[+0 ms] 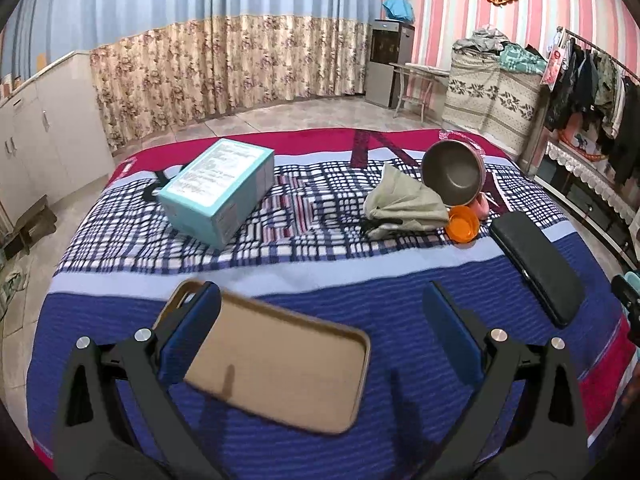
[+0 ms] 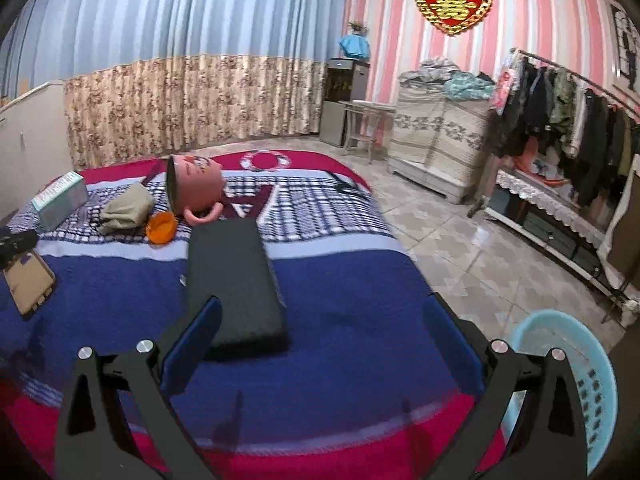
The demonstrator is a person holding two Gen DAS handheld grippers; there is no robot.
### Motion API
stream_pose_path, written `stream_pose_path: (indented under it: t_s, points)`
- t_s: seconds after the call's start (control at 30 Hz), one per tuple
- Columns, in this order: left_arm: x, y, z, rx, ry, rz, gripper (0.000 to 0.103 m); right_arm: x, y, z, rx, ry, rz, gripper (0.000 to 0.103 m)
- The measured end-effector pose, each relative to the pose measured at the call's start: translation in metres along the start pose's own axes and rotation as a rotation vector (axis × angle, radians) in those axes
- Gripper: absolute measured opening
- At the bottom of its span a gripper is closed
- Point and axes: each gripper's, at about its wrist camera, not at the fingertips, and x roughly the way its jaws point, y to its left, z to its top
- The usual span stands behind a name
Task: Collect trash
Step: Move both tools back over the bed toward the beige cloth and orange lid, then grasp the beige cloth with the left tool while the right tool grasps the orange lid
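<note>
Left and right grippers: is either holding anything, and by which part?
Nothing is held. The left gripper is open above the tray; the right gripper is open too.

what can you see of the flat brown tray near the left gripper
The brown tray is a flat rounded rectangle with a low raised rim, tan inside and darker along the edge; it looks like cardboard or thin wood. It holds nothing and lies flat, angled, on the blue striped part of the blanket. The open left gripper hovers over it, its left finger overlapping the tray's near-left end; contact cannot be told. The right wrist view shows it at the far left.
</note>
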Motion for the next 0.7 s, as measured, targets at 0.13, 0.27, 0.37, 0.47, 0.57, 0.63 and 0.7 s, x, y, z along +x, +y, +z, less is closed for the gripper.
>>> stream_pose_path:
  t_s: [0.13,0.27,0.37,0.47,0.57,0.63,0.7]
  points:
    - [0.018,-0.007,0.017,0.0,0.004,-0.018,0.097,0.018,0.017,0.015,0.0,0.017,0.072,0.098]
    - [0.039,-0.017,0.032,-0.003,0.029,-0.056,0.097,0.034,0.029,0.025,-0.006,0.043,0.108,0.098]
    - [0.054,-0.031,0.043,0.015,0.034,-0.071,0.097,0.042,0.033,0.025,-0.023,0.066,0.075,0.098]
    - [0.071,-0.048,0.049,0.044,0.055,-0.092,0.095,0.044,0.03,0.021,-0.03,0.071,0.038,0.098]
    - [0.091,-0.064,0.053,0.087,0.101,-0.092,0.077,0.046,0.019,0.015,-0.001,0.092,0.041,0.098]
    - [0.104,-0.073,0.054,0.113,0.122,-0.097,0.073,0.045,0.012,0.014,0.016,0.103,0.059,0.098]
    - [0.116,-0.078,0.053,0.13,0.142,-0.075,0.061,0.045,0.009,0.013,0.03,0.107,0.074,0.098]
